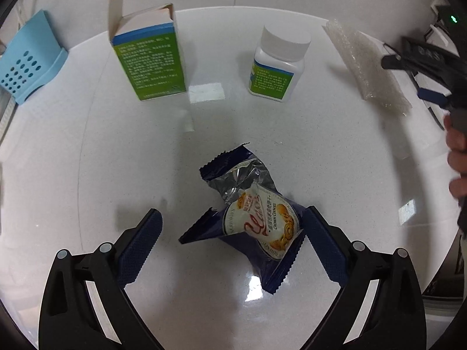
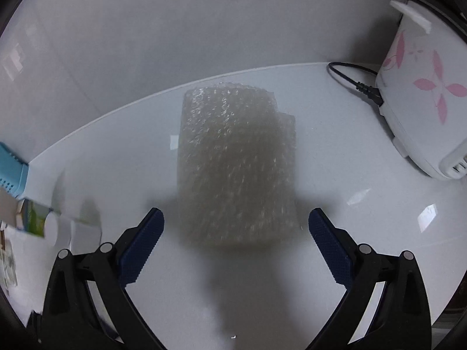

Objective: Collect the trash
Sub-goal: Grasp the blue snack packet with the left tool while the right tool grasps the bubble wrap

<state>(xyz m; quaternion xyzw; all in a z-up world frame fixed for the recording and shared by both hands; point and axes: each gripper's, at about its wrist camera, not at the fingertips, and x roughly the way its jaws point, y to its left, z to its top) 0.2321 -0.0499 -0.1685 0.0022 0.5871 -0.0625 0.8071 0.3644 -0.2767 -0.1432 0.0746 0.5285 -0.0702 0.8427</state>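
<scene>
A torn blue and silver cookie wrapper (image 1: pixel 256 218) lies on the white counter (image 1: pixel 335 151). My left gripper (image 1: pixel 233 227) is open around its near end, the right pad (image 1: pixel 324 248) touching or nearly touching the wrapper's edge. Farther back stand an opened green box (image 1: pixel 149 58) and a white pill bottle (image 1: pixel 277 64). A folded sheet of bubble wrap (image 1: pixel 367 67) lies at the right. In the right wrist view that bubble wrap (image 2: pixel 236 163) lies just ahead of my open right gripper (image 2: pixel 236 227), whose fingers hold nothing. The right gripper (image 1: pixel 420 73) also shows at the left view's right edge, held by a hand (image 1: pixel 456 157).
A blue perforated holder (image 1: pixel 29 61) leans at the counter's far left. A white rice cooker with pink flowers (image 2: pixel 423 96) and its black cord (image 2: pixel 353 81) stand at the right. A white wall runs behind the counter. Small paper scraps (image 1: pixel 205 93) lie between box and bottle.
</scene>
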